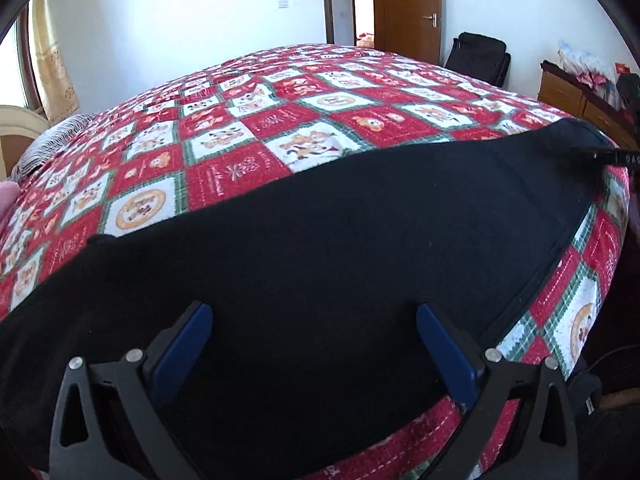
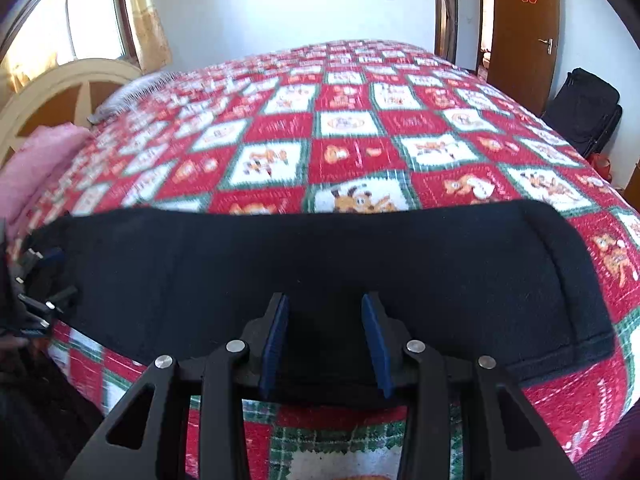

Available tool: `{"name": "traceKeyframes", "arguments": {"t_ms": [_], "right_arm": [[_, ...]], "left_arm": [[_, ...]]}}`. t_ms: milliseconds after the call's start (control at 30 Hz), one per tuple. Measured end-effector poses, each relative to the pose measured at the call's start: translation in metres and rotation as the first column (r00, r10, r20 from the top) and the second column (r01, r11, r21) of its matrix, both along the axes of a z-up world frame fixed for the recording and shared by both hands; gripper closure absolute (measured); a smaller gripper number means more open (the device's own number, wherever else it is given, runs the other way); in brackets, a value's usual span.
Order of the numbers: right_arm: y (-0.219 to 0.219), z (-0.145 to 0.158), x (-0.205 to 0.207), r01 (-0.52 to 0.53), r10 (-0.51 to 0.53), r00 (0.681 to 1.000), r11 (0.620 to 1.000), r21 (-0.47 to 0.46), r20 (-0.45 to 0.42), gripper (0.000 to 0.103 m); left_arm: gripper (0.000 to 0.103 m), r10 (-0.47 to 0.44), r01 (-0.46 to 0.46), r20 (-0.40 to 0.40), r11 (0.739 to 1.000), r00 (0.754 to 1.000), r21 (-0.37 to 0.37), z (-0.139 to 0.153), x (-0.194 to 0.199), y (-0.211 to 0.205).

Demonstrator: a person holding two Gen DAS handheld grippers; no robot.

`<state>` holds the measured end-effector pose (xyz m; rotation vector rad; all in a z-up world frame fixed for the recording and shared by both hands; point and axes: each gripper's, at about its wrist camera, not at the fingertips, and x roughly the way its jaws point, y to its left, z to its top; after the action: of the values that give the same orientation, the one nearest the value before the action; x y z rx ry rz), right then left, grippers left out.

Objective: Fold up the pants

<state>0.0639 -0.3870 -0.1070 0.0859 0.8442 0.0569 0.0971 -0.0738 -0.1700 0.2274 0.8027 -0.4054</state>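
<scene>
Black pants lie flat along the near edge of a bed covered by a red, white and green patterned blanket. My left gripper is open, its blue pads wide apart just above the black cloth. In the right wrist view the pants stretch across as a band, with a hemmed end at the right. My right gripper is open over the near edge of the pants, holding nothing. The left gripper shows at the far left of the right wrist view; the right gripper's tip shows at the right edge of the left wrist view.
A cream headboard and pink bedding sit at the left end of the bed. A black chair and a wooden dresser stand beyond the bed's right side, near a brown door.
</scene>
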Motion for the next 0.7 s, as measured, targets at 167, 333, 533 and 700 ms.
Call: {"name": "traceKeyframes", "arguments": {"t_ms": [167, 333, 533, 700], "right_arm": [[-0.037, 0.034, 0.005, 0.115, -0.114, 0.991, 0.993, -0.015, 0.063, 0.062], [-0.095, 0.043, 0.035, 0.239, -0.239, 0.971, 0.971, 0.002, -0.008, 0.062], [-0.131, 0.014, 0.058, 0.253, -0.231, 0.961, 0.956, 0.15, -0.15, 0.062], [-0.121, 0.028, 0.037, 0.218, -0.215, 0.976, 0.961, 0.173, -0.036, 0.088]], "left_arm": [[0.0, 0.005, -0.004, 0.034, 1.0, 0.999, -0.008, -0.003, -0.004, -0.001], [0.0, 0.004, -0.003, 0.045, 1.0, 0.999, -0.013, -0.004, -0.005, -0.001], [0.0, 0.002, -0.001, 0.057, 1.0, 0.998, -0.02, -0.005, -0.006, 0.0], [0.0, 0.001, 0.001, 0.065, 1.0, 0.998, -0.023, -0.006, -0.007, 0.0]]}}
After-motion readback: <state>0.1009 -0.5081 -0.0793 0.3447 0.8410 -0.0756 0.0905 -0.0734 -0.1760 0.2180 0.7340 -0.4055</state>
